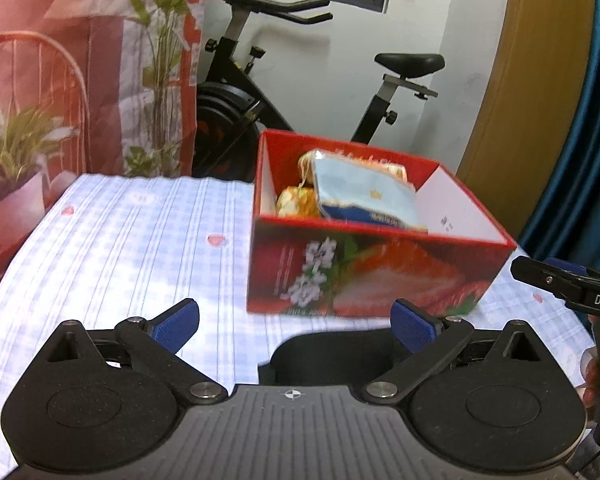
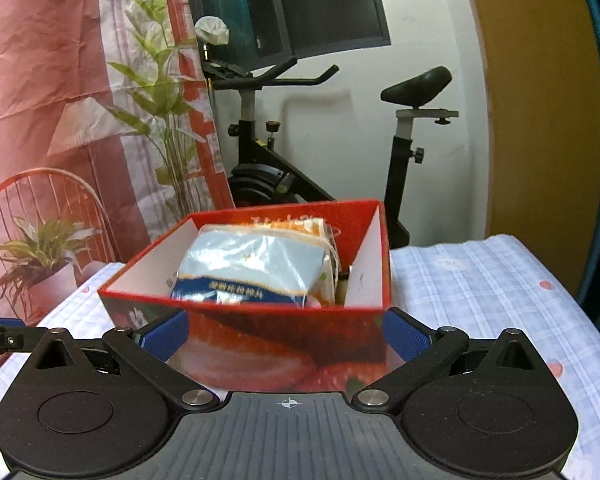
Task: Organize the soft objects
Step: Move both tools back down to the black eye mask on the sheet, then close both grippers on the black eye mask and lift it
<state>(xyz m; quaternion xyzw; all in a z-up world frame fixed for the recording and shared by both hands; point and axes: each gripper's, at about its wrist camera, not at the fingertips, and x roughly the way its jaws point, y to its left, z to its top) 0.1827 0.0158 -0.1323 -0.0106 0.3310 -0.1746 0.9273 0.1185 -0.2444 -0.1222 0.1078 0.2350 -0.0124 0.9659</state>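
Observation:
A red box printed with strawberries stands on the checked tablecloth. Inside it lie a light blue soft packet and orange-yellow packets; the box's right part shows bare white wall. My left gripper is open and empty, just short of the box's near left corner. In the right wrist view the box fills the front, with the blue packet on top. My right gripper is open, its blue pads flanking the box's near wall; contact is unclear.
An exercise bike stands behind the table, beside a red printed backdrop. A wooden panel and blue curtain are at right. The right gripper's finger and a hand show at the left view's right edge.

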